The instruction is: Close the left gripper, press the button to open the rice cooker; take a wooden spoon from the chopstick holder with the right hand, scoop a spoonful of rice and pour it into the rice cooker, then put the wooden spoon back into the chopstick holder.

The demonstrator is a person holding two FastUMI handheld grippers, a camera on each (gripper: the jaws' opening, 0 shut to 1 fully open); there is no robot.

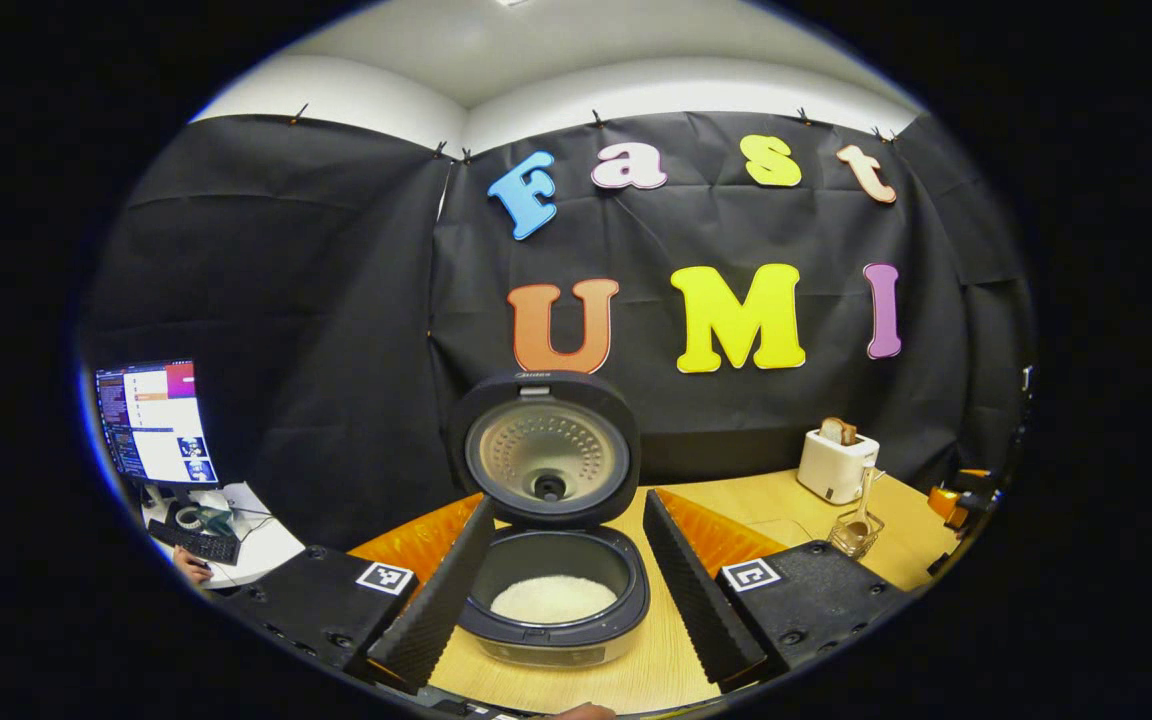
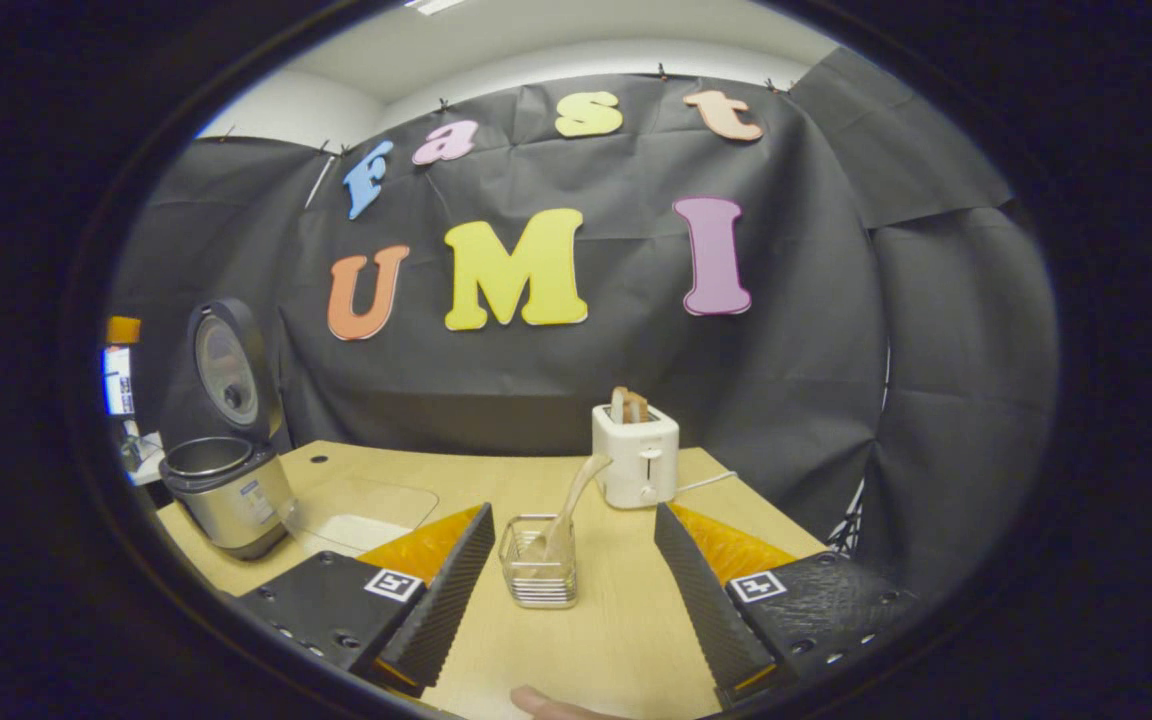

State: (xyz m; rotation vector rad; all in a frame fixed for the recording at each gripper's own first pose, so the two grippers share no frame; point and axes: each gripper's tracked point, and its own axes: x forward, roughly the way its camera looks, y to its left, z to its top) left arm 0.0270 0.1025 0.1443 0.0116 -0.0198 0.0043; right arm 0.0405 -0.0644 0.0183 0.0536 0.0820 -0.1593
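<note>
The cooker [image 1: 551,560] stands open on the table [image 1: 636,670], lid up, rice [image 1: 553,598] in the pot, so the button step looks done. The left gripper [image 1: 563,590] is wide open, holding nothing, framing the cooker. The right gripper [image 2: 568,600] gapes empty before the holder [image 2: 537,574], where the spoon [image 2: 566,510] leans. Next, the 2 right fingers must close on the spoon's handle.
</note>
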